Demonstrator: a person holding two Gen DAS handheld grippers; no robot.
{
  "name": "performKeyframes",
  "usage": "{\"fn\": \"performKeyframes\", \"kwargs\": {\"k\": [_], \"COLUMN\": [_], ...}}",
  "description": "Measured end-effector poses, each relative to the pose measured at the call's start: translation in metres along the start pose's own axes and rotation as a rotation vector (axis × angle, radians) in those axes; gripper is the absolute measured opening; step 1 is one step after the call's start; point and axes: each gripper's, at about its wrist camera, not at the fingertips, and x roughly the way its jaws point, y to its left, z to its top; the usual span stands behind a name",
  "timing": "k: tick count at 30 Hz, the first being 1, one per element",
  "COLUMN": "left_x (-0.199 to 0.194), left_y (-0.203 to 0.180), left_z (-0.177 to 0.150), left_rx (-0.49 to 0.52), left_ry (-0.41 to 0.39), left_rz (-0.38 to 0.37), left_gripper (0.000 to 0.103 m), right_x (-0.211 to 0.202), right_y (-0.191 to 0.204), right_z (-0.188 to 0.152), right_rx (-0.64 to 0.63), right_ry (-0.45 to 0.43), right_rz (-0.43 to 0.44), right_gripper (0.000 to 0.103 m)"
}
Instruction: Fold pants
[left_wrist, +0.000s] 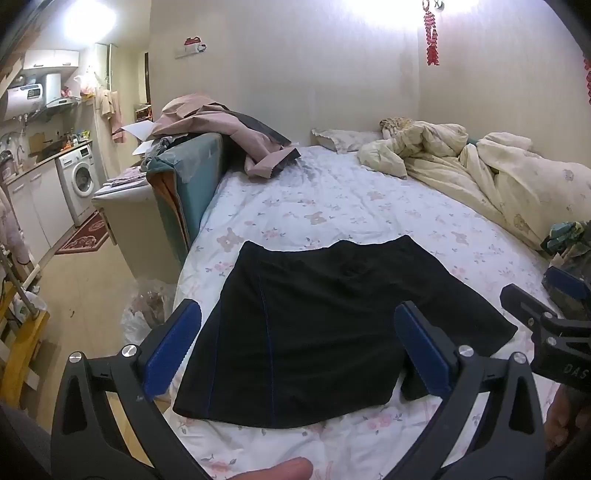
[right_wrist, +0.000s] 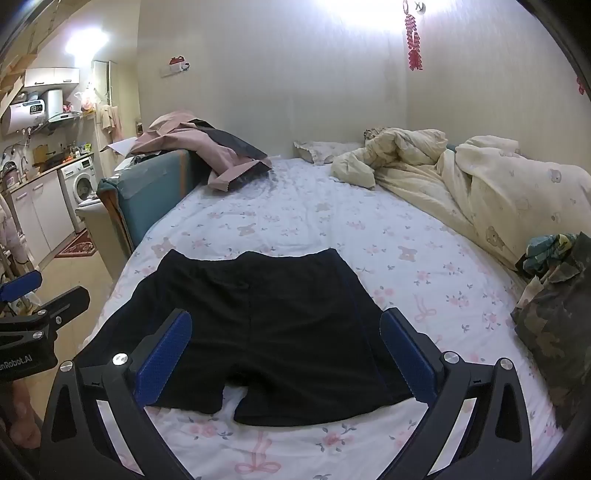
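Note:
A pair of black shorts with thin blue side seams (left_wrist: 314, 332) lies spread flat on the flowered bed sheet (left_wrist: 332, 206), waistband far, leg openings near. It also shows in the right wrist view (right_wrist: 266, 325). My left gripper (left_wrist: 295, 343) is open and empty, held above the shorts' left leg. My right gripper (right_wrist: 284, 347) is open and empty, held above the right leg. Each gripper shows at the edge of the other's view, the right one (left_wrist: 546, 317) and the left one (right_wrist: 37, 314).
A crumpled cream duvet (left_wrist: 480, 166) lies along the bed's right side. Pink clothes (left_wrist: 229, 129) hang over a teal headboard (left_wrist: 192, 177) at the left. Camouflage clothing (right_wrist: 554, 321) lies on the right. Beyond the left bed edge are floor, plastic bags (left_wrist: 144, 306) and a washing machine (left_wrist: 79, 177).

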Motion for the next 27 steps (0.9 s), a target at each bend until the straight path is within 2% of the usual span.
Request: {"fn": "performKeyframes", "kwargs": {"k": [27], "left_x": [-0.0005], "left_y": [0.0022], "left_z": [0.0018], "left_rx": [0.0], "left_ry": [0.001], "left_rz": [0.003], "left_gripper": [0.103], "right_x": [0.0008], "right_y": [-0.0006], "right_z": [-0.0006], "right_rx": [0.008], "right_ry": [0.004], "right_rz": [0.004], "right_gripper": [0.103]}}
